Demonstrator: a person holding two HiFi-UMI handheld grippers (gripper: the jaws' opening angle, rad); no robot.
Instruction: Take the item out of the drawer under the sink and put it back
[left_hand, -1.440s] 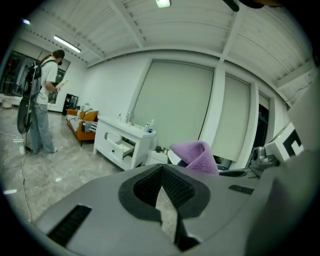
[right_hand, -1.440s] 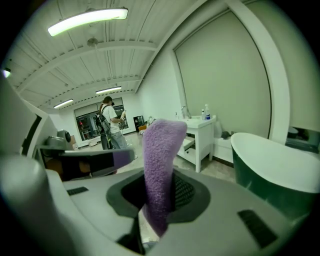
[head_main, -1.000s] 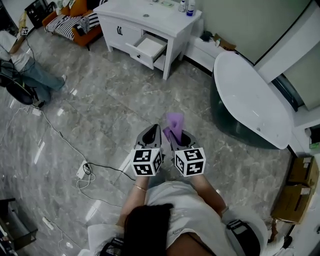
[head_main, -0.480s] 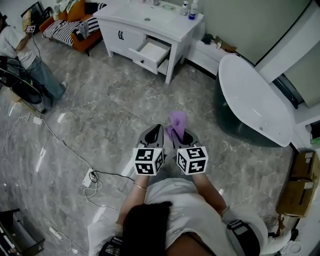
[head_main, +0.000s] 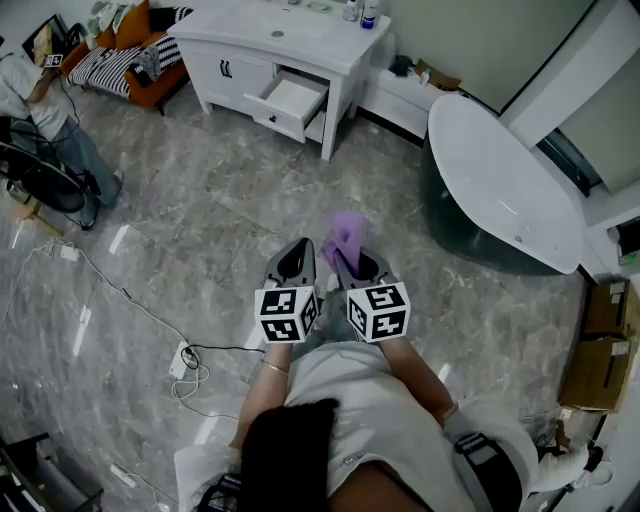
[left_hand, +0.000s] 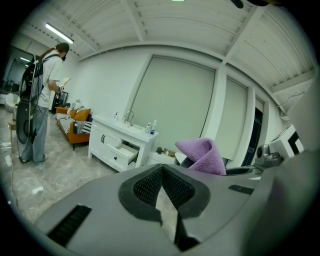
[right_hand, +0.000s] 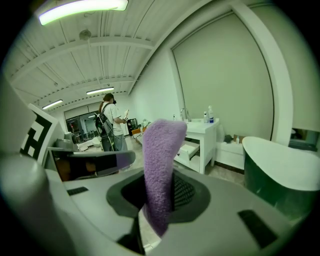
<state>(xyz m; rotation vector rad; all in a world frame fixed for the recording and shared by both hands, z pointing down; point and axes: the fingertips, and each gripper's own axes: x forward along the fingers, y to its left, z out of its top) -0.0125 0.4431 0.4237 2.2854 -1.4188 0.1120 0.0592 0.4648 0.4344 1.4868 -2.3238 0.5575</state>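
A purple cloth stands up out of my right gripper, whose jaws are shut on its lower part; in the right gripper view the cloth rises between the pads. My left gripper is held close beside it on the left, and its jaws are shut with nothing between them. The cloth shows just to the right in the left gripper view. Both grippers hang over the marble floor. Well ahead stands the white sink cabinet with one drawer pulled open; the drawer looks empty.
A white and dark green bathtub lies ahead on the right. A person stands at the far left near an orange sofa. A cable with a plug trails on the floor at my left. Cardboard boxes sit at the right edge.
Both grippers have been carried a little forward over the floor, side by side. The cloth stays gripped in the right one and the left stays shut.
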